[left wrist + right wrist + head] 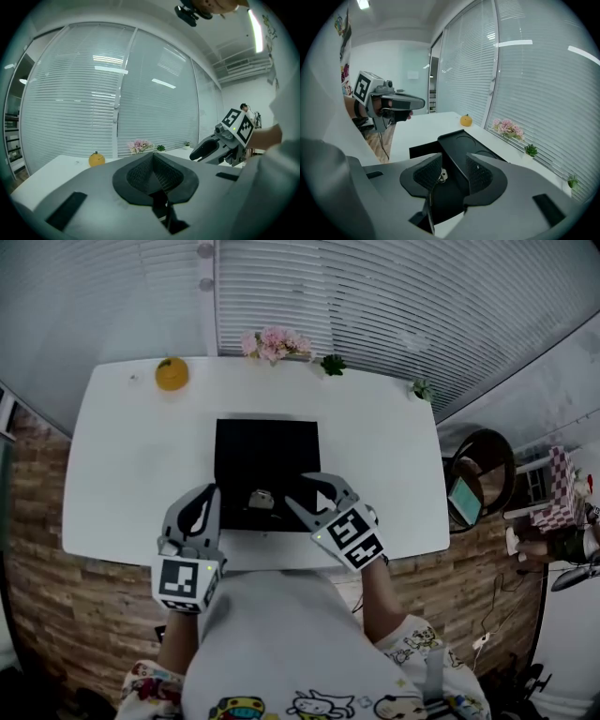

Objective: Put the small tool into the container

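A small metal tool (260, 500) lies on the near part of the black container (267, 451) in the middle of the white table. My right gripper (298, 490) hovers just right of the tool, open and holding nothing. In the right gripper view the tool (443, 175) shows beside the left pad, with the black container (461, 140) filling the gap of my right gripper (454, 174). My left gripper (208, 493) is at the container's near left corner, shut and empty. The left gripper view has my left gripper (153, 161) pointing over the table, pads pressed together.
An orange ornament (172, 374) stands at the table's far left, pink flowers (275, 343) and two small plants (332, 364) along the far edge by the blinds. The table's near edge (262, 563) is right below both grippers. A chair (480, 474) stands off to the right.
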Motion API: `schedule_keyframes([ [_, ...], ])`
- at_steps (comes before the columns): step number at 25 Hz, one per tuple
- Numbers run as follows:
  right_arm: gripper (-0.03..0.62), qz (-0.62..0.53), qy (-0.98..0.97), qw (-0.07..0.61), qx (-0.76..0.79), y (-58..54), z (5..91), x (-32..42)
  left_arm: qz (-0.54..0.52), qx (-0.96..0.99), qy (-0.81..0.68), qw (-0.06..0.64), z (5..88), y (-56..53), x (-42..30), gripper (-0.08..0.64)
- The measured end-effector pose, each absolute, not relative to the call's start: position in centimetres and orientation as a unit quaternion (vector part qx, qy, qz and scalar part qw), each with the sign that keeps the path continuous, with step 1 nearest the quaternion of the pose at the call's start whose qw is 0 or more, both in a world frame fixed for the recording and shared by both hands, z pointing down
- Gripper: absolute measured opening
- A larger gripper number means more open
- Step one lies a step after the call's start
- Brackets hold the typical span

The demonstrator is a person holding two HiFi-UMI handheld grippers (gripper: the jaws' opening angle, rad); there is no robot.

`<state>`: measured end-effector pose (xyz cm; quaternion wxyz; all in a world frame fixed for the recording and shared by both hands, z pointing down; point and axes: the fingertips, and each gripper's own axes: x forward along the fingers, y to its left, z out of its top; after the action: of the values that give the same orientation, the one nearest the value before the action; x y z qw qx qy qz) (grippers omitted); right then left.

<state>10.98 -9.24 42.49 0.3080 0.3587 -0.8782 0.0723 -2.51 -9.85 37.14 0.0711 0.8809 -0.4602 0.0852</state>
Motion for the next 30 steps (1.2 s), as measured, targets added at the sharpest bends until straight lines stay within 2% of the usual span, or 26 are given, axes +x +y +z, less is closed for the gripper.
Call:
schedule_keyframes([
  [5, 0.143, 0.077, -0.875, 0.271, 0.393, -8.9, 41.0, 13.0, 0.085, 0.885, -0.455, 0.059, 36.5, -9.7, -1.9, 0.005],
  [11, 0.133, 0.089, -0.88, 0.183, 0.429, -8.1, 38.3, 14.8, 0.083, 0.888, -0.447, 0.065, 36.2, -9.2, -1.3, 0.005],
  [22, 0.034, 0.097, -0.875, 0.05, 0.472, -7.0, 35.6, 17.0, 0.076, 0.892, -0.439, 0.073, 36.5, -9.0, -0.2, 0.005],
  [30, 0.002, 0.132, -0.861, 0.019, 0.491, -6.4, 36.5, 18.2, 0.089, 0.894, -0.432, 0.086, 37.6, -8.6, 0.2, 0.005],
])
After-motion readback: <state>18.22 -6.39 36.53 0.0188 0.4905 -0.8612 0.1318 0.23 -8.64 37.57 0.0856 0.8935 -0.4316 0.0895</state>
